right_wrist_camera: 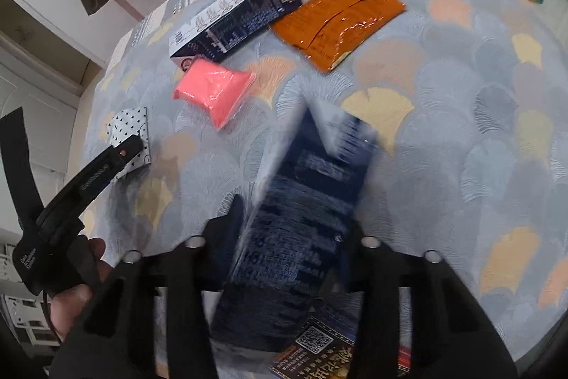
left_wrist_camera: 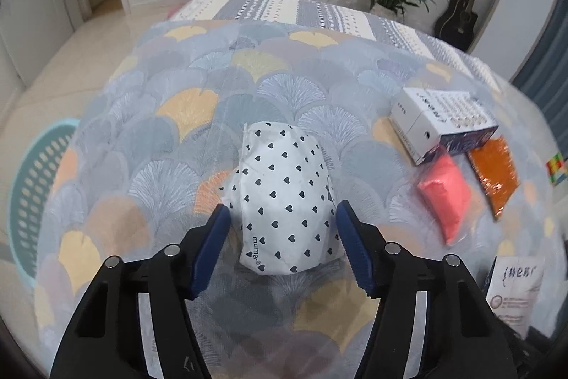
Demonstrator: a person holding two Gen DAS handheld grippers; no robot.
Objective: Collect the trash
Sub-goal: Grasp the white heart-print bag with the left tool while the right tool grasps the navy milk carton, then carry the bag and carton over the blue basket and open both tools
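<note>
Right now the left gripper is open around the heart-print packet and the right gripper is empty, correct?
Not quite. The right gripper is not empty: the right wrist view shows it shut on a dark blue box. The left gripper is indeed open around the heart-print packet.

The left gripper hung low with its blue pads spread wide, pointing toward 12 o'clock. The right gripper was clamped shut on a load, fingers reaching toward 12 o'clock, slightly blurred.
</note>
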